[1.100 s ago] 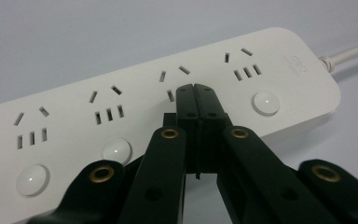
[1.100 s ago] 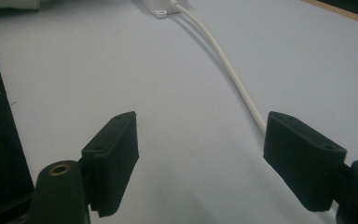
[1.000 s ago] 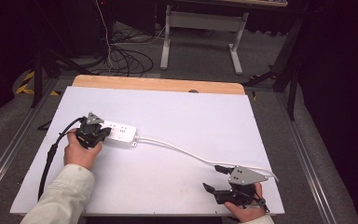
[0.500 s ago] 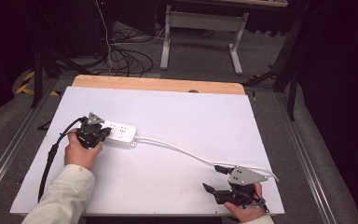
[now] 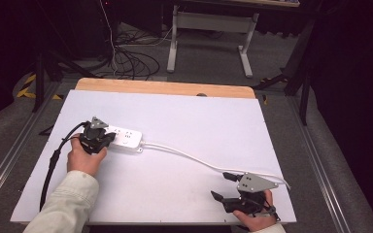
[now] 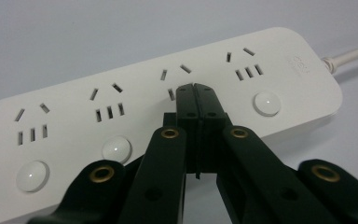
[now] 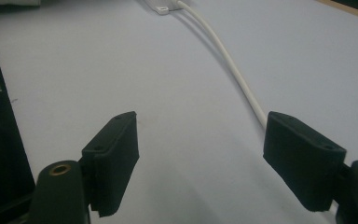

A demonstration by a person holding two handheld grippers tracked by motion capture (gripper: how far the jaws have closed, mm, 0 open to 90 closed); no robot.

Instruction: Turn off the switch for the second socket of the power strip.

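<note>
Power strip [image 6: 168,112] at left: left gripper [image 6: 196,100] jaws closed, pressing top. Right gripper [image 7: 198,140] jaws wide, near cord [image 7: 228,60]. Risk: strip slides if pushed sideways.

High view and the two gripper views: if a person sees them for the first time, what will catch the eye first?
Probably the white power strip at the left of the white table, with the left gripper shut, its closed tips over the strip's top face between the round buttons. Next, the strip's white cord curves across the table to the right gripper, which sits open near the front right edge, the cord running beside one jaw.
</note>
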